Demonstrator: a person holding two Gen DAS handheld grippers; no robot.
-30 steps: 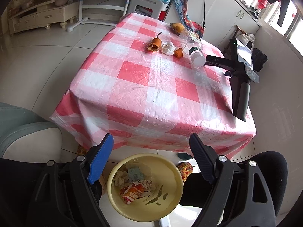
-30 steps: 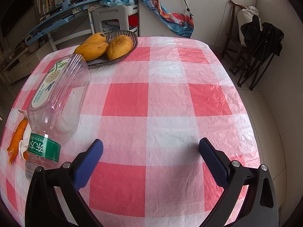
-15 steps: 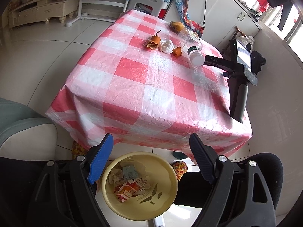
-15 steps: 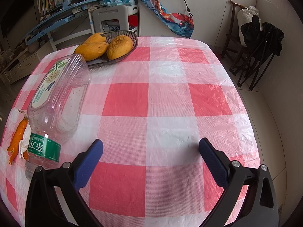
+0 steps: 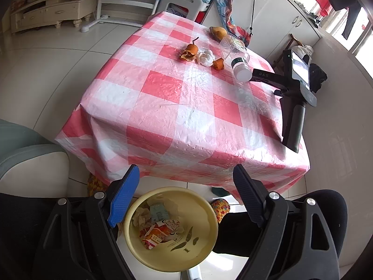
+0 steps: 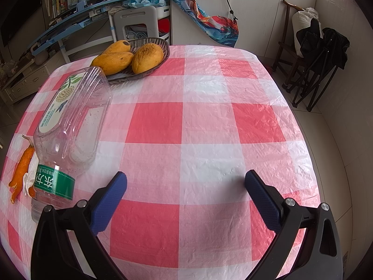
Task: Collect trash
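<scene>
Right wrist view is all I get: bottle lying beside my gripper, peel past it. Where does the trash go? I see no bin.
Observer: A yellow basin stands on the floor by the near table edge, right under the open left gripper.
Operator: Anything in it already?
Observer: Yes, crumpled paper and a torn wrapper lie at its bottom.
Operator: How much peel is left on the table?
Observer: Two orange peel pieces with a white wad between them, all next to the plastic bottle.
Operator: Is my right gripper holding anything?
Observer: No, the right gripper stands open, empty, over the tablecloth.
</scene>
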